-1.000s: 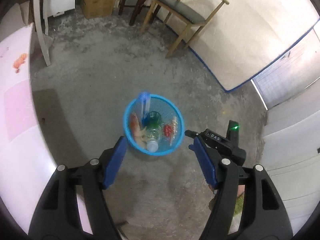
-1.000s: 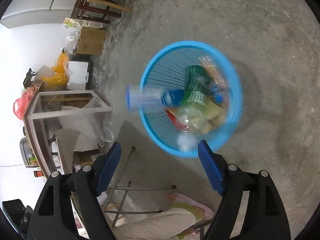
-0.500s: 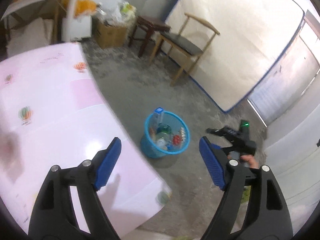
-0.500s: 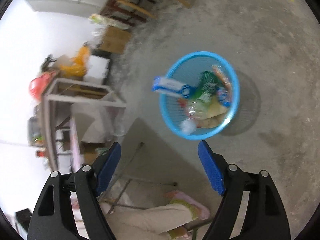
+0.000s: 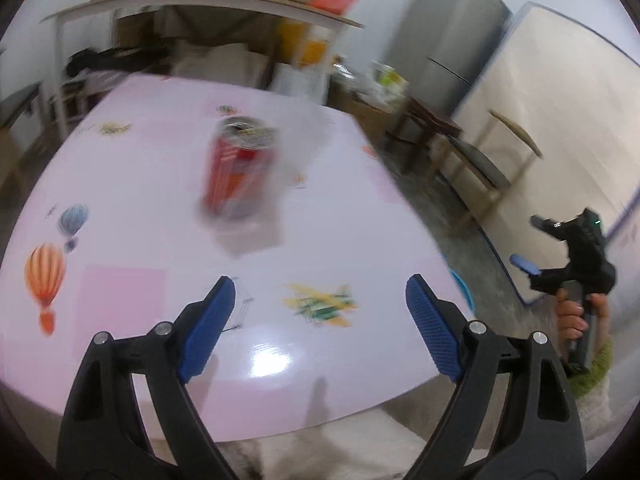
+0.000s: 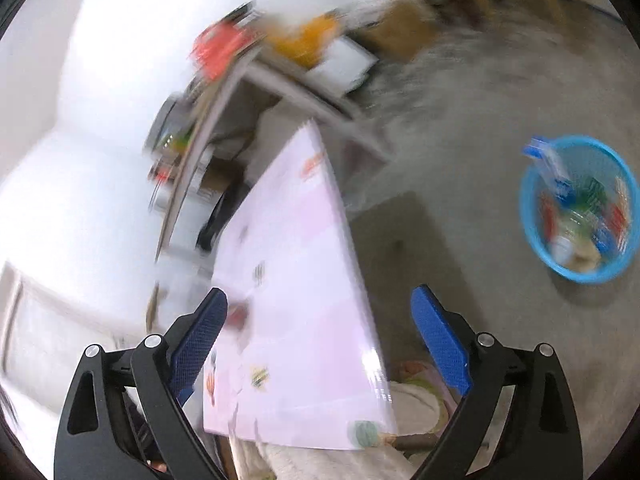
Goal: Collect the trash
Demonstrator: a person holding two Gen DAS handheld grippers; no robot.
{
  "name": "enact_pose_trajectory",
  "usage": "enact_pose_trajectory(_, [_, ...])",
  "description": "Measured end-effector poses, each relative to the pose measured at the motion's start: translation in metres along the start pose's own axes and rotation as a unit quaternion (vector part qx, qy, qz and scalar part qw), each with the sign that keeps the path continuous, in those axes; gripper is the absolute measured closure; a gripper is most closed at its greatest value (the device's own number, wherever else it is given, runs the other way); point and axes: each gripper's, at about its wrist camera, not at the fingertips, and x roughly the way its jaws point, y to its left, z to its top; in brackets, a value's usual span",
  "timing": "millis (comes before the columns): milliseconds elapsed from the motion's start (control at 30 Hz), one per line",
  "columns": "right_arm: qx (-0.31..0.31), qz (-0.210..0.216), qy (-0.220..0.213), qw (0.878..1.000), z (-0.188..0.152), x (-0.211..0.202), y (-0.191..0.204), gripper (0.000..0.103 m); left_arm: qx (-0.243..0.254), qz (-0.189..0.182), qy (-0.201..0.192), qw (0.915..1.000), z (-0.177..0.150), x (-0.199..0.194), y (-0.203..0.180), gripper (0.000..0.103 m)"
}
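Observation:
A red drink can (image 5: pixel 240 168) stands upright on the pink table (image 5: pixel 132 184), blurred by motion, ahead of my left gripper (image 5: pixel 320 300). Its jaws are opening and nothing is between them. In the right wrist view a blue mesh bin (image 6: pixel 580 208) sits on the concrete floor at the right, holding bottles, wrappers and a blue-and-white tube that sticks up over its rim. My right gripper (image 6: pixel 320 312) hangs over the table's edge (image 6: pixel 340 216), left of the bin; its jaws are opening and empty. The right gripper (image 5: pixel 568 256) also shows at the far right of the left wrist view, held by a hand.
A shelf unit (image 5: pixel 208 4) with jars and a red basket stands behind the table. A grey fridge (image 5: pixel 448 36), a wooden chair (image 5: pixel 484 160), a cardboard box (image 5: pixel 360 108) and a leaning mattress (image 5: pixel 560 112) line the right side.
Both grippers rose and swung away from the blue bin toward the table. The left view now faces the tabletop and red can. Both pairs of jaws widened.

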Motion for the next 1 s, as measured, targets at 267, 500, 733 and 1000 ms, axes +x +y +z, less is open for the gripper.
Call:
enact_pose_trajectory(267, [-0.176,0.027,0.061,0.982,-0.006,0.084,0.149,0.013,-0.038,0.037,-0.015,0.9985,-0.014,-0.008,0.050,0.020])
enact_pose_trajectory(500, [-0.265,0.011,0.066,0.962,-0.001,0.150,0.240,0.013,-0.066,0.033,-0.032,0.9968,-0.018,-0.008,0.075,0.020])
enact_pose_trajectory(733, [-0.300,-0.054,0.095,0.948,0.000,0.209,0.259,0.013,-0.058,0.030,-0.060,0.9961,0.007,-0.011,0.087,0.020])
enact_pose_trajectory(1000, [-0.239,-0.044,0.126,0.962,0.002,0.210,0.218,0.033,-0.060,0.009,-0.056,0.9966,0.025,0.004,0.093,0.020])
